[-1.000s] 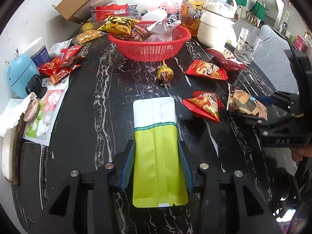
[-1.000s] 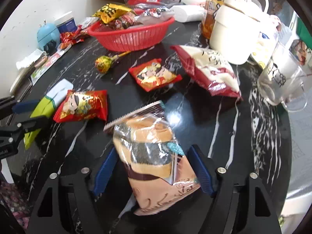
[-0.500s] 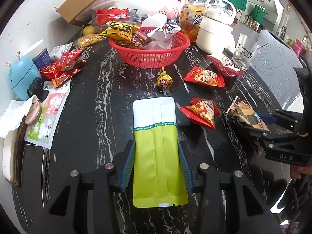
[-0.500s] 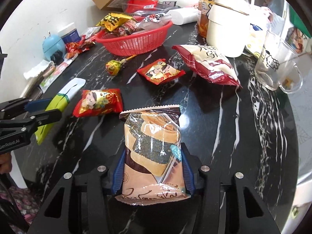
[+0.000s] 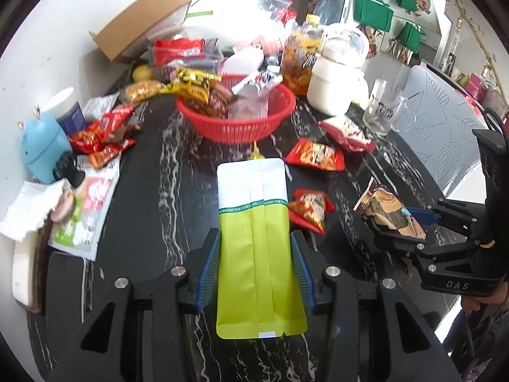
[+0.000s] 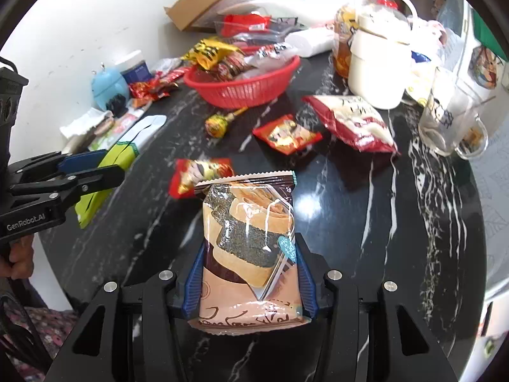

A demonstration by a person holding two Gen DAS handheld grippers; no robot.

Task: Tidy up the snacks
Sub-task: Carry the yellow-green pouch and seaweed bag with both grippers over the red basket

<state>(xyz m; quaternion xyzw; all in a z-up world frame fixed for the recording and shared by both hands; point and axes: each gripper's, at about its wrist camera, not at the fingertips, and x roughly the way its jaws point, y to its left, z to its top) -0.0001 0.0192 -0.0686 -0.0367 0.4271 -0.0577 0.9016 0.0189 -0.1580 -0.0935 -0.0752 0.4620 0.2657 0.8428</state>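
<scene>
Clamped in the left tongs (image 5: 254, 264), a green-and-white pouch (image 5: 254, 222) is held above the tabletop (image 5: 152, 210); a seaweed snack pack (image 6: 249, 242) is gripped by the right tongs (image 6: 249, 281). Toward the far edge, a red basket (image 5: 235, 121) is seen filled with snacks.

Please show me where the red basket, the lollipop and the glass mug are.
red basket (image 6: 229, 94): right wrist view, front wall.
lollipop (image 6: 217, 126): right wrist view, wrapped head.
glass mug (image 6: 445, 121): right wrist view, side wall.
</scene>
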